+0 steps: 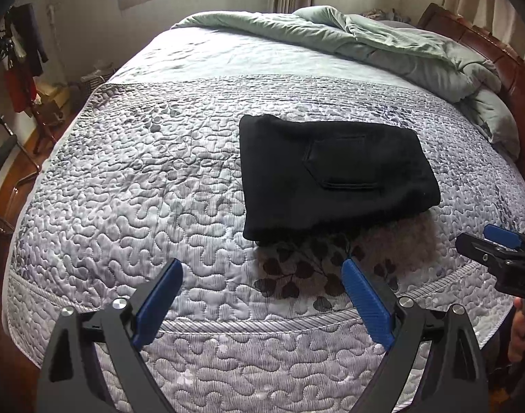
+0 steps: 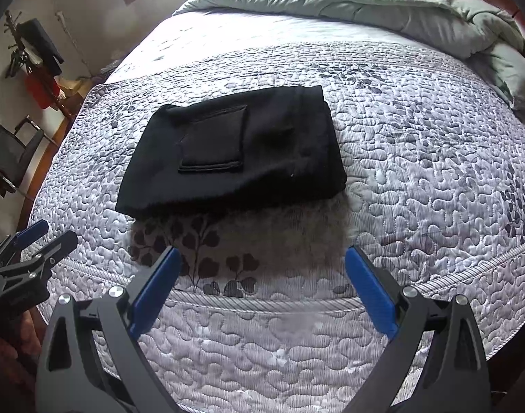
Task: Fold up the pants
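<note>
On the bed (image 1: pixel 125 179), one pair of black pants (image 1: pixel 334 175) lies folded into a compact rectangle, a single back pocket (image 2: pixel 212 143) facing up, on the grey quilted bedspread. One green duvet (image 1: pixel 383 44) is bunched by the headboard. Two hand-held grippers hover near the bed's edge: left hand-held gripper (image 1: pixel 262 275) released, empty; right hand-held gripper (image 2: pixel 260 268) likewise spread wide.

matt black cloth pants (image 1: pixel 334 175), shiny quilted bedspread (image 1: pixel 142 179)

Both grippers (image 1: pixel 262 268) (image 2: pixel 262 258) have black angular arms, ribbed blue finger pads (image 1: pixel 365 296), and round silver screws (image 1: pixel 119 303)
</note>
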`<move>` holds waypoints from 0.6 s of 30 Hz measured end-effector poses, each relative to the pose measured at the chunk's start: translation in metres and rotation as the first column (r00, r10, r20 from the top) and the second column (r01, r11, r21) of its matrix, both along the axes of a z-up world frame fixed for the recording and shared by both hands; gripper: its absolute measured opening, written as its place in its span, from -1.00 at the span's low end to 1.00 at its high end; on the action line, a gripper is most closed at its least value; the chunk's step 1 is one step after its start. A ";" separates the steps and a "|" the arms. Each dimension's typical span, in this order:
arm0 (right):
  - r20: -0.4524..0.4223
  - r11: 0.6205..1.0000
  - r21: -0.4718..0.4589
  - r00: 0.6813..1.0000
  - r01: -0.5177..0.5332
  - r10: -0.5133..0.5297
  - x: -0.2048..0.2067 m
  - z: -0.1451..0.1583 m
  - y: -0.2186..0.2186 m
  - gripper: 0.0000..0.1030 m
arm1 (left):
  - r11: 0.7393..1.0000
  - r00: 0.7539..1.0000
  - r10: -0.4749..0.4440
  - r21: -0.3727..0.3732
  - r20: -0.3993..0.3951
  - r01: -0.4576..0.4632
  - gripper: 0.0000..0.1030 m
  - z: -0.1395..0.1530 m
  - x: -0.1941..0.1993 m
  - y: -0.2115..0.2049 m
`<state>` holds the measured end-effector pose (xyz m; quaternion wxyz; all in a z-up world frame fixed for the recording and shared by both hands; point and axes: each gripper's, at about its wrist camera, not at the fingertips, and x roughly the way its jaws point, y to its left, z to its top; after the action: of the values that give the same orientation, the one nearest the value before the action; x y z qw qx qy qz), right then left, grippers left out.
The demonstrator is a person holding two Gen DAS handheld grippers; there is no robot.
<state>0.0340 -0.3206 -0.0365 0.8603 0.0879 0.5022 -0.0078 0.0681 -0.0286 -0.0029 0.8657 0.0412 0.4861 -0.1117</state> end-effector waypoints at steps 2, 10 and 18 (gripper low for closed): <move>-0.001 1.000 0.002 1.000 0.000 0.000 0.000 -0.001 -0.001 0.86 | 1.000 1.000 0.000 0.004 -0.002 0.000 0.83 -0.001 0.001 -0.001; -0.001 1.000 0.003 1.000 0.000 0.000 0.002 -0.001 -0.003 0.86 | 1.000 1.000 -0.006 0.010 -0.012 0.006 0.83 -0.006 0.002 -0.002; -0.006 1.000 0.005 1.000 0.006 -0.006 0.003 -0.003 -0.004 0.86 | 1.000 1.000 -0.009 0.006 -0.007 0.009 0.83 -0.006 0.002 -0.002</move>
<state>0.0368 -0.3249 -0.0393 0.8585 0.0917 0.5044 -0.0091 0.0699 -0.0309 -0.0094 0.8633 0.0458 0.4894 -0.1143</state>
